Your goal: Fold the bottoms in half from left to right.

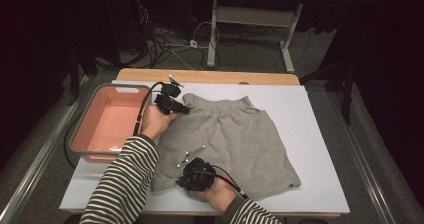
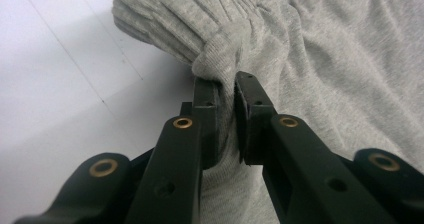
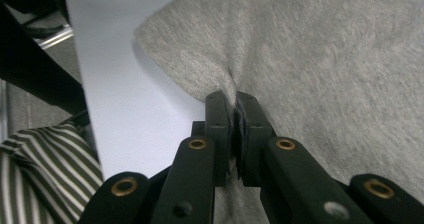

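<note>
- A pair of grey shorts lies spread flat on a white board in the middle of the high view, waistband toward the top of the frame, leg hems toward the bottom.
- The left gripper sits at the upper left corner of the shorts, at the end of the waistband. In the left gripper view its jaws are closed on a bunched fold of the ribbed waistband, with cloth squeezed between the pads.
- The right gripper sits at the lower left of the shorts, near the hem corner. In the right gripper view its jaws are pinched tight on a ridge of fabric just in from the edge.
- Both grips fall along the same left side of the garment, one high and one low; this reads as a hold for lifting that edge and folding it across toward the right.
- A pink bin stands just beside the board at the left of the high view, probably the place for the folded shorts.
- Striped sleeves enter from the bottom of the frame.
</note>
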A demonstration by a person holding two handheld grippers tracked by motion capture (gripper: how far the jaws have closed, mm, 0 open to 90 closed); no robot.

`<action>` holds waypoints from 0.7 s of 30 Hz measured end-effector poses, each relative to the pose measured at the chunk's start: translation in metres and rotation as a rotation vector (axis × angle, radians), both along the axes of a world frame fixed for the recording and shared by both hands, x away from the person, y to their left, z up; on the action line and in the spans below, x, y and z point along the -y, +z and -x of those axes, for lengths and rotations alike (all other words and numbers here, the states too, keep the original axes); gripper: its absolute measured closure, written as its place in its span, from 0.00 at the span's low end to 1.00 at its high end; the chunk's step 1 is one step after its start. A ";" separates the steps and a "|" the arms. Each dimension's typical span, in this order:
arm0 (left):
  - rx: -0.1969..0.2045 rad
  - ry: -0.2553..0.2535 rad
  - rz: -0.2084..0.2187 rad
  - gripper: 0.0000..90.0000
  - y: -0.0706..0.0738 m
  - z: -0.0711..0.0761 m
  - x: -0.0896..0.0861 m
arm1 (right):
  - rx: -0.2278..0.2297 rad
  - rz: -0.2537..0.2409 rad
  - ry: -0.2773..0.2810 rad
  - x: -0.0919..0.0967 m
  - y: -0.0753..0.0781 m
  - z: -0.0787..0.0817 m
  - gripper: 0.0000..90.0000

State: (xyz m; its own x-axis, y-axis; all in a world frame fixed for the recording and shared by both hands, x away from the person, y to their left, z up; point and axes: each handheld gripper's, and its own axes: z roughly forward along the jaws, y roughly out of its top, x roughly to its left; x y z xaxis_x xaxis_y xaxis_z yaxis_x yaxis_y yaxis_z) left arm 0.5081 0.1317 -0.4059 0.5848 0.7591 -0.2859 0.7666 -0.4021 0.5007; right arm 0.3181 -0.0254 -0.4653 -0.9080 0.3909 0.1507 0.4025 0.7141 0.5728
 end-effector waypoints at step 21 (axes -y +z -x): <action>0.058 -0.001 0.019 0.88 0.058 0.005 -0.028 | -0.018 -0.168 0.096 -0.018 0.043 0.009 0.96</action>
